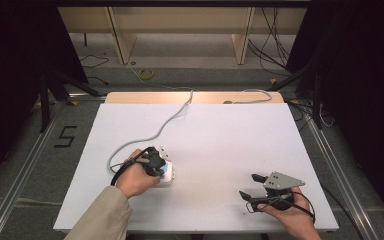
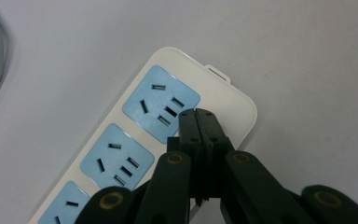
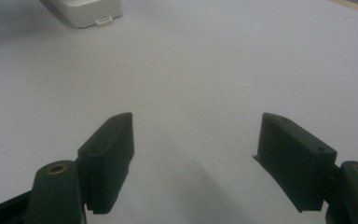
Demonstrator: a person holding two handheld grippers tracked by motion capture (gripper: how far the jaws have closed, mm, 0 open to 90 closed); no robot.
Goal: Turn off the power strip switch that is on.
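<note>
Left gripper (image 2: 198,114), black and two-jawed, jaws pressed flat together with nothing between them, tips poised over the end of the white plastic power strip with pale blue socket panels (image 2: 168,105); whether touching its face or just above it, impossible to tell; in the high view, same left gripper (image 1: 161,165) set directly over the strip (image 1: 169,176), held by the left hand (image 1: 136,179) in a beige sleeve.

Power strip: long rounded-corner block, cream-white casing, square blue socket faces in a row, each with slotted holes; small white tab jutting from the short end; lying flat on the white table top (image 1: 220,140), left of centre and toward the near edge; grey cable (image 1: 167,120) curling from the strip's far side away to the back edge of the table.

Right gripper (image 1: 252,186), black with a grey three-cornered plate, jaws standing wide apart with bare table surface between them (image 3: 196,140); held in the right hand (image 1: 290,215), well to the right of the strip, close to the near edge; strip's tabbed end visible far off in the right gripper view (image 3: 88,11).

Broad bare white surface between strip and right gripper, and from the strip onward to the far edge; table's left edge near the strip.
</note>
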